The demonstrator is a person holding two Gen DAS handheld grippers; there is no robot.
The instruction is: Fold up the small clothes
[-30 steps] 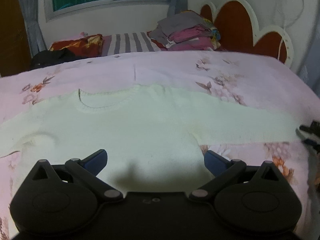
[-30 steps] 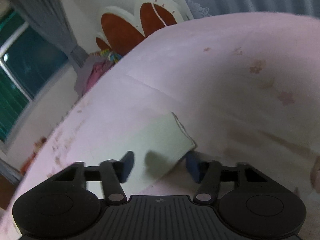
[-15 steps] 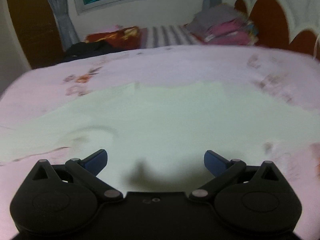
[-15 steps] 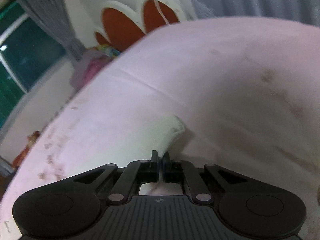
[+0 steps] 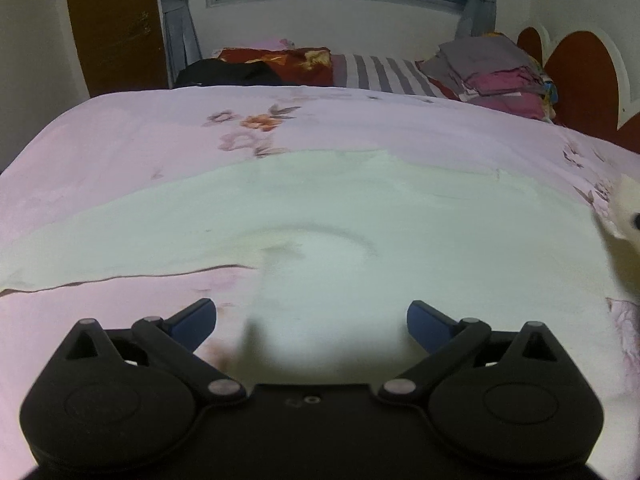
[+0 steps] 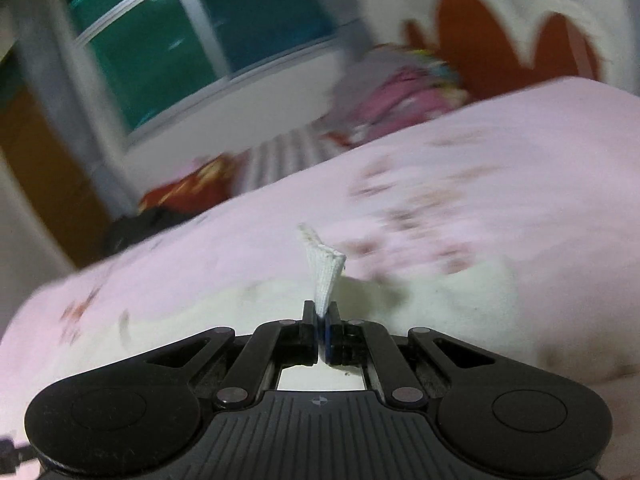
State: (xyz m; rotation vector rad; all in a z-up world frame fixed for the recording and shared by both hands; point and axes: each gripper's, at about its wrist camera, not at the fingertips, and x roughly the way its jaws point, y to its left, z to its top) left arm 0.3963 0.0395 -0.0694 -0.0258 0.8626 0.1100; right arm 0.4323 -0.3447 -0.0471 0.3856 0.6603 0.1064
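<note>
On the pink floral bedspread (image 5: 120,152), the pale sweater (image 5: 360,216) is lying spread flat. At its near edge you are holding your left gripper (image 5: 311,320) with its jaws spread wide and gripping nothing. Further right, your right gripper (image 6: 321,322) is pinching the sweater cuff (image 6: 325,270) between closed fingers, lifting it clear of the bed. Folded clothes (image 5: 496,72) are sitting at the far right.

Dim indoor light — right view motion-blurred, fisheye-warped
</note>
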